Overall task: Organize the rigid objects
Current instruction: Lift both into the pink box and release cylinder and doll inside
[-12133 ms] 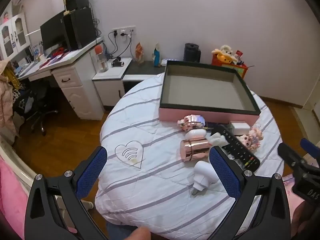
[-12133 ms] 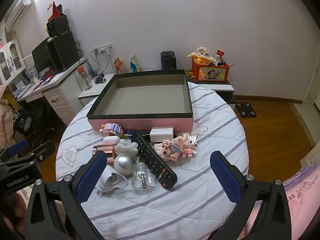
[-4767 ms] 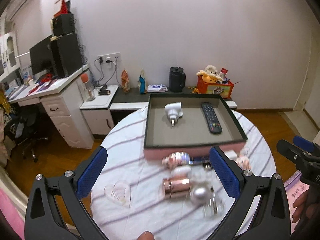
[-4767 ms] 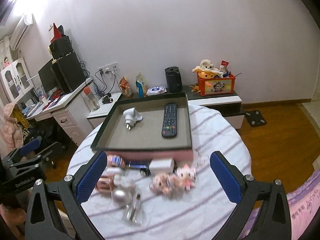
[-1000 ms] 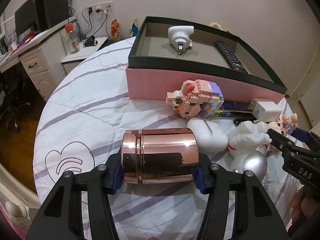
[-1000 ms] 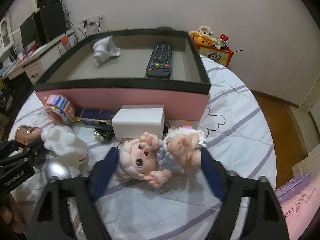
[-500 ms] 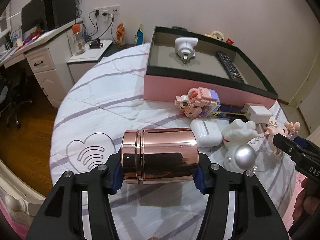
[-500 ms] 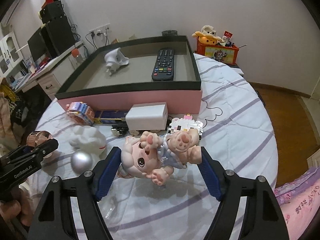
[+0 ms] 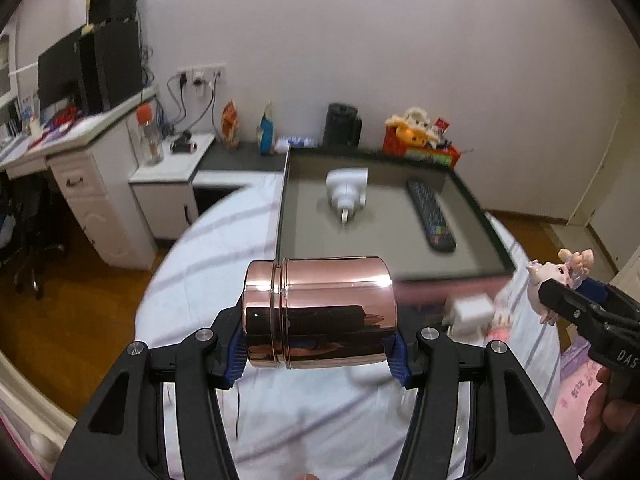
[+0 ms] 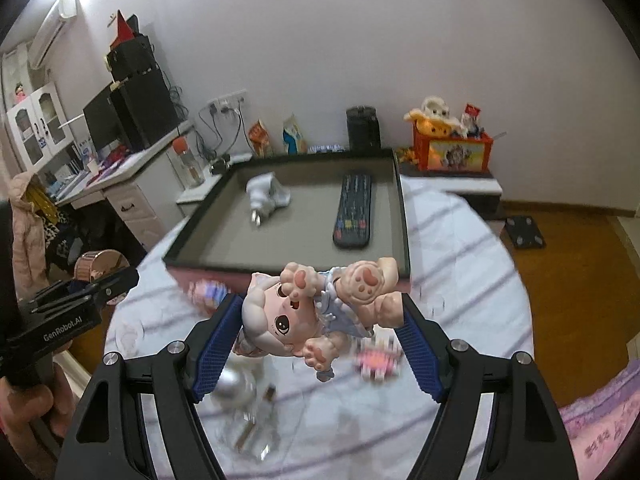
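Plug adapter (image 9: 346, 192) and remote (image 9: 431, 216) boxed; your left gripper (image 9: 318, 346) clamps the copper canister (image 9: 320, 312), right gripper (image 10: 320, 330) the doll (image 10: 320, 312); table clutter remains.

You are working in a lived-in home bedroom or study: a white desk (image 10: 132, 176) is carrying a computer monitor (image 10: 100, 120), toys are filling an orange box (image 10: 452, 152), and a striped cloth is covering the round table (image 10: 460, 240).
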{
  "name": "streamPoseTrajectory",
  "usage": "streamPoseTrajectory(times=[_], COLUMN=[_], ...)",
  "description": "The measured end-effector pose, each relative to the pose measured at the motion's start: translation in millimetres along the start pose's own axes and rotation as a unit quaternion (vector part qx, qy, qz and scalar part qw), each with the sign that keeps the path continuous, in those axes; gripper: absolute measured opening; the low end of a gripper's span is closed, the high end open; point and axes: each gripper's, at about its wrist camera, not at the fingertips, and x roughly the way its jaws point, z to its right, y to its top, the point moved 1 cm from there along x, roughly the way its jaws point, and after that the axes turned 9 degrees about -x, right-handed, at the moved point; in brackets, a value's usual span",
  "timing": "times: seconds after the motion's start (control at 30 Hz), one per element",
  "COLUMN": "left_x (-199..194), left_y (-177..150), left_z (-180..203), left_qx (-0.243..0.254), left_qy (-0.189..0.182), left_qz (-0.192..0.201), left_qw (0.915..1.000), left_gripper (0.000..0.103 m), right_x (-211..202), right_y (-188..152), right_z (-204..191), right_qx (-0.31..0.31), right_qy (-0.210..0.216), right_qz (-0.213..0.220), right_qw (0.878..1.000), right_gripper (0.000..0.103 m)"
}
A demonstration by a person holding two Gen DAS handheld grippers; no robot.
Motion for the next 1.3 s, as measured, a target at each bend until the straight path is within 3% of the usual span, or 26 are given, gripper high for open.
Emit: streamPoseTrajectory(times=[0.23,0.4,0.67,0.9,1.0,1.1,1.17,1.2,1.23,1.27,1.3], left_x=[33,83,147,172,168,162,148,143,135,125,115], left_y=[47,62,58,47,47,46,47,48,49,50,51], left_z=[19,30,31,28,31,31,30,27,25,24,22], left_qx=[0.008,0.019,0.024,0.037,0.047,0.042,0.034,0.031,0.025,0.021,0.02], left_qy=[-0.007,0.0,0.018,0.045,0.053,0.038,0.042,0.034,0.027,0.032,0.034], left_qz=[0.005,-0.023,-0.072,-0.097,-0.09,-0.092,-0.074,-0.071,-0.067,-0.057,-0.045], left_qw=[0.9999,0.9996,0.997,0.9936,0.9934,0.9941,0.9957,0.9964,0.997,0.9977,0.9982], left_gripper=[0.056,0.056,0.056,0.058,0.064,0.07,0.083,0.084,0.089,0.095,0.103], right_x=[28,71,145,181,179,171,164,161,155,146,140], right_y=[49,68,68,53,50,50,51,52,52,53,54], right_z=[4,-1,-1,1,5,8,9,10,10,11,12], right_qx=[-0.011,-0.016,-0.009,-0.007,-0.003,0.001,0.006,0.011,0.016,0.018,0.018], right_qy=[0.004,0.018,0.036,0.035,0.036,0.032,0.041,0.047,0.054,0.044,0.036], right_qz=[0.009,-0.015,-0.072,-0.118,-0.118,-0.117,-0.11,-0.108,-0.103,-0.095,-0.087], right_qw=[1.0,1.0,0.997,0.992,0.992,0.993,0.993,0.993,0.993,0.994,0.995], right_gripper=[0.077,0.077,0.077,0.078,0.081,0.086,0.086,0.087,0.09,0.103,0.103])
